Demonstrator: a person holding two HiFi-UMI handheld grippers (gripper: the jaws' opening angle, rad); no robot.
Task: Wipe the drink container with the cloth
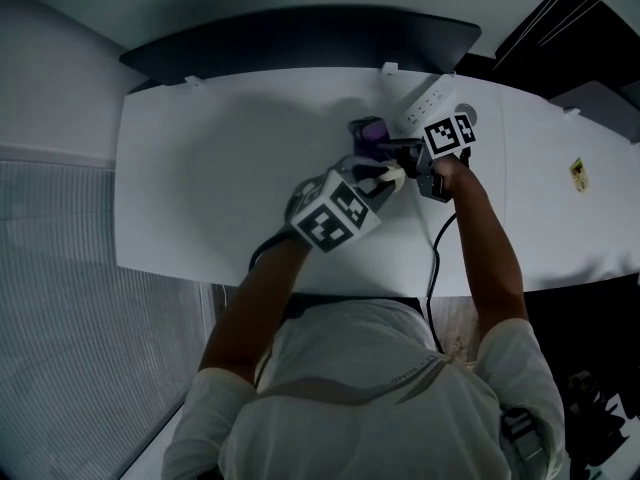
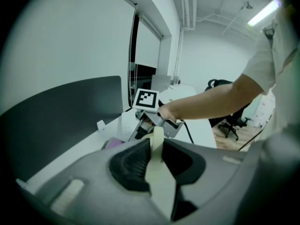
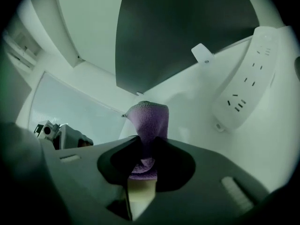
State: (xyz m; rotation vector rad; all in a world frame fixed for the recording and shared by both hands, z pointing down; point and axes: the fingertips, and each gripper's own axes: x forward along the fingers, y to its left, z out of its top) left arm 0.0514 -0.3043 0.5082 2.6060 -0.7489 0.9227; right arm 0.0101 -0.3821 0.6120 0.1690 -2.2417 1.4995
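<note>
Cloth (image 3: 147,121), purple, is pinched between the jaws of the right hand-held gripper (image 3: 147,144), which are closed on it. A fold of it is seen standing up past the jaw tips. In the head view the cloth shows as a purple patch low over the white table (image 1: 220,168), just beside a power strip (image 1: 430,96) and near the table's far edge, behind which a dark panel (image 1: 300,38) is set. Whether the cloth touches the table cannot be told. The right hand-held gripper is held at the right of the cloth, with its marker cube (image 1: 448,133) turned upward and the person's right hand (image 1: 440,173) behind it.

The left hand-held gripper (image 1: 392,175) is held just on the person's side of the cloth and is pointed toward the right one, so that the two tips are brought almost together. Its own marker cube (image 1: 335,218) is seen nearer the person. Its jaws are closed on a narrow cream strip (image 2: 158,144), which runs along the seam between the dark pads (image 2: 131,165) and sticks out a little past them. What that cream strip is cannot be told. The drink container cannot be picked out with certainty in any view.
</note>
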